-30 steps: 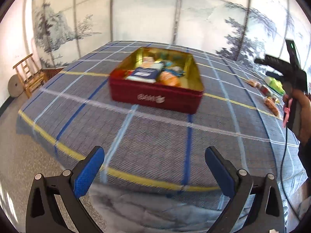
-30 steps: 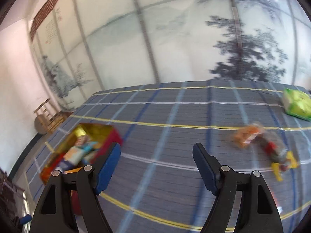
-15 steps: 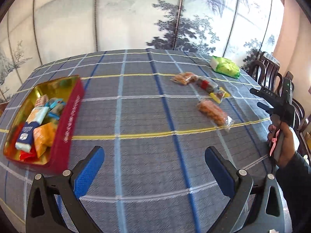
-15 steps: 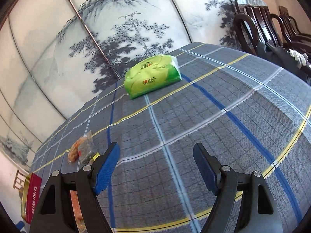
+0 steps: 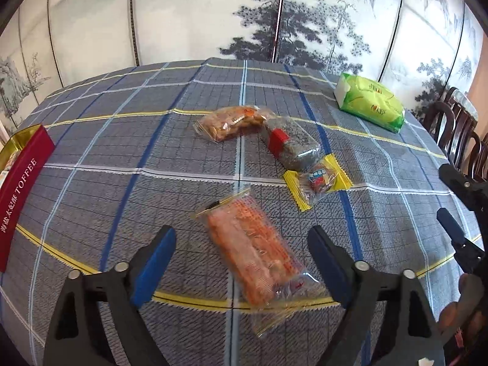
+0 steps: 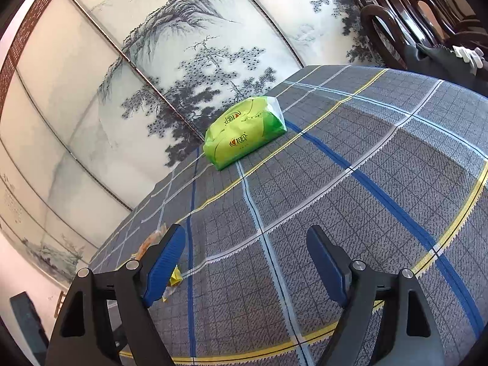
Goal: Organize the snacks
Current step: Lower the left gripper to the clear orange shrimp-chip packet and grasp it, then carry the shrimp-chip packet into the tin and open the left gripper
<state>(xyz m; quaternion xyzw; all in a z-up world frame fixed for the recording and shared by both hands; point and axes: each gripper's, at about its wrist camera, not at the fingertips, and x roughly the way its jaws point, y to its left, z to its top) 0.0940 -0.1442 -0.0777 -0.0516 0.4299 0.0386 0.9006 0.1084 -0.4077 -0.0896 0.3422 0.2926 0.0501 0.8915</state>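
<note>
My left gripper (image 5: 241, 259) is open, its blue pads on either side of a clear packet of orange snacks (image 5: 253, 253) lying on the plaid tablecloth, not touching it. Beyond lie a yellow-ended candy packet (image 5: 317, 183), a dark packet with a red label (image 5: 289, 146) and a packet of orange crackers (image 5: 231, 122). A green pack (image 5: 370, 105) lies at the far right. The red toffee tin (image 5: 21, 189) stands at the left edge. My right gripper (image 6: 245, 262) is open and empty above the cloth, facing the green pack (image 6: 244, 132); it also shows at the right of the left wrist view (image 5: 457, 201).
A painted folding screen (image 5: 274, 15) stands behind the round table. Dark wooden chairs (image 6: 411, 15) stand at the right, one with dark cloth over it. The table's edge (image 6: 137, 207) curves away to the left in the right wrist view.
The left gripper has swung right and closed in on the loose snacks; the orange packet now lies between its pads. The right gripper has moved slightly nearer the green pack. Both stay open.
</note>
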